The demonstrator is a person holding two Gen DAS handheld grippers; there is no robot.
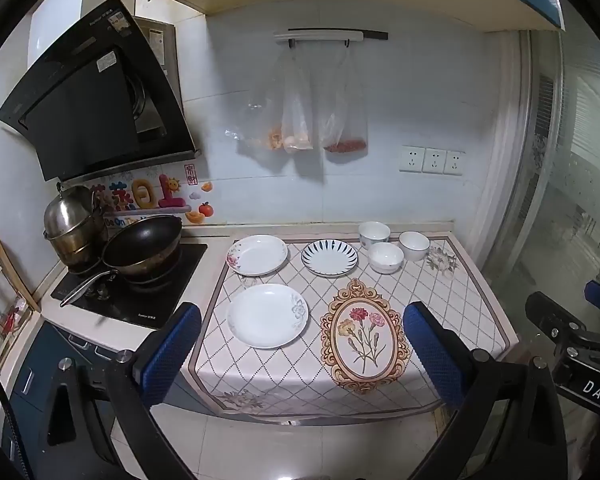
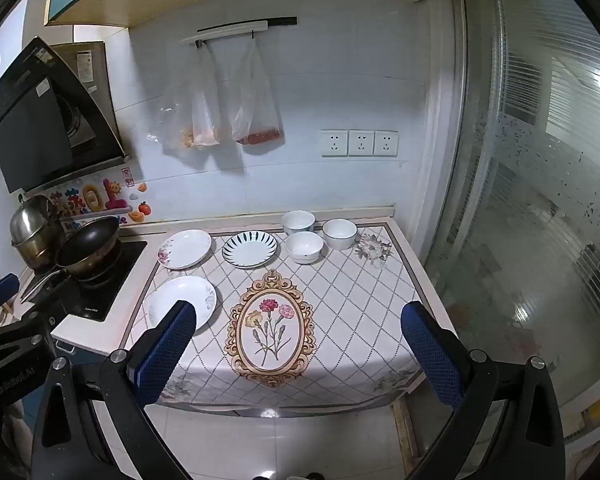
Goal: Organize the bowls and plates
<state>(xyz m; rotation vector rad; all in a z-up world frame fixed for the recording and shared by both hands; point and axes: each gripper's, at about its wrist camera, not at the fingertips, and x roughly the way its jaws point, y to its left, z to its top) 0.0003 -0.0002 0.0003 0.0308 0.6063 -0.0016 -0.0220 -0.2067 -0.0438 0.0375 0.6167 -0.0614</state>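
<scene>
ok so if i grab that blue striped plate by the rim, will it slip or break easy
The blue striped plate looks like glazed ceramic, so probably stiff, slick and chippable. Its shallow rim sits low on the tablecloth, so getting a finger under may be awkward. It lies flat, unlikely to tip.

At my ten o'clock a black wok (image 1: 142, 246) sits on the dark hob (image 1: 130, 284), with a steel pot (image 1: 73, 224) just behind it under the slanted hood (image 1: 88, 92). At twelve, two plastic bags (image 1: 300, 112) hang from a wall rail (image 1: 328, 35). Three sockets (image 1: 432, 160) sit at one o'clock. Below me lies a tablecloth (image 1: 452, 292) with a flower medallion (image 1: 364, 336).
</scene>
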